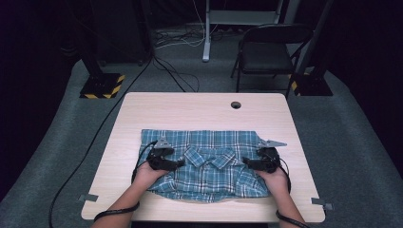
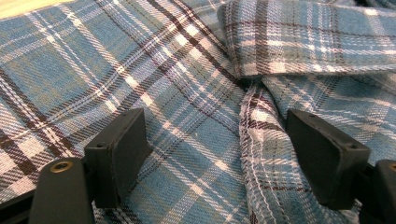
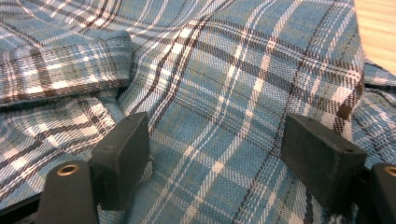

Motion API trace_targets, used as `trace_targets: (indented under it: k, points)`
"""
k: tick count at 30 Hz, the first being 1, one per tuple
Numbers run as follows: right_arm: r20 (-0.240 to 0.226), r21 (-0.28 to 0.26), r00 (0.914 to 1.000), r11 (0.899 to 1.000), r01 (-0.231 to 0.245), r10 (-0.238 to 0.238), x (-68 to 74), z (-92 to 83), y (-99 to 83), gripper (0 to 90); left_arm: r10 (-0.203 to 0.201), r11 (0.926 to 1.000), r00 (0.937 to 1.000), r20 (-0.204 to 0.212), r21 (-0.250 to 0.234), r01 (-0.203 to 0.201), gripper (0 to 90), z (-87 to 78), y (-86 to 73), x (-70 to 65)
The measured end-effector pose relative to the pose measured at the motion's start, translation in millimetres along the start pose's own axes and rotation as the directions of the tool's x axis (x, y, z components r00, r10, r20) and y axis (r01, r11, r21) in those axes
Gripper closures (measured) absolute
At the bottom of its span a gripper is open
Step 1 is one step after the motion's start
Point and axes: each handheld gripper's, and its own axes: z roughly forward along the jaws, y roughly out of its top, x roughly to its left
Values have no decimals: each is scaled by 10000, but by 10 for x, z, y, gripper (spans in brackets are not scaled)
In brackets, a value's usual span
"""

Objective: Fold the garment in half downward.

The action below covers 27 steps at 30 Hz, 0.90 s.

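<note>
A blue plaid shirt [image 1: 204, 161] lies folded flat on the wooden table [image 1: 199, 111], its collar [image 1: 209, 156] near the middle. My left gripper [image 1: 179, 163] rests on the shirt's left side and points toward the collar. In the left gripper view its jaws stand apart [image 2: 215, 135] over the cloth, with a seam [image 2: 254, 140] running between them and nothing pinched. My right gripper [image 1: 246, 161] lies on the shirt's right side, pointing inward. Its jaws [image 3: 215, 135] are likewise open over smooth plaid fabric [image 3: 224, 93], beside the collar edge [image 3: 65, 70].
A round cable hole [image 1: 235, 105] sits near the table's far edge. Tape marks [image 1: 88, 197] [image 1: 322, 204] lie at the near corners. Beyond the table stand a folding chair [image 1: 268, 50], a stand base with yellow-black stripes [image 1: 102, 85], and floor cables [image 1: 176, 71].
</note>
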Motion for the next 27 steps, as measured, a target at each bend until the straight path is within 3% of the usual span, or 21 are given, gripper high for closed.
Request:
trace_targets:
  k: [5,8,10,12,15,18,21,24,27]
  points:
    - [88,63,9996,9996,264,-265,20,3,-4,223,-4,10000,10000,13,-42,4,201,1,-6,-2]
    - [-18,244,9993,9990,-374,374,17,-56,55,228,-5,10000,10000,30,-35,5,197,1,-5,-1]
    - [-305,-358,9976,9973,-639,628,55,-167,122,223,-14,10000,10000,56,-35,14,196,0,-5,1]
    - [-769,-1022,9958,9931,-582,504,141,-269,197,213,-21,10000,10000,76,-39,22,194,1,-5,3]
    - [-1509,-1314,9882,9903,-453,252,327,-282,257,197,-31,10000,10000,71,-35,31,193,2,-3,1]
    - [-1489,-949,9878,9950,324,-464,542,-163,261,192,2,10000,10000,50,-10,-2,192,1,-2,0]
    - [-1412,-526,9826,9921,1141,-1205,696,-46,240,190,-57,10000,10000,-15,47,57,191,1,9,-12]
    - [-1297,-127,9813,9898,1421,-1425,751,55,227,183,-222,9992,9997,69,319,219,147,-16,81,-28]
    - [-1164,646,9834,9870,1472,-1390,747,198,176,161,2,9998,9999,103,-179,0,136,-94,196,-110]
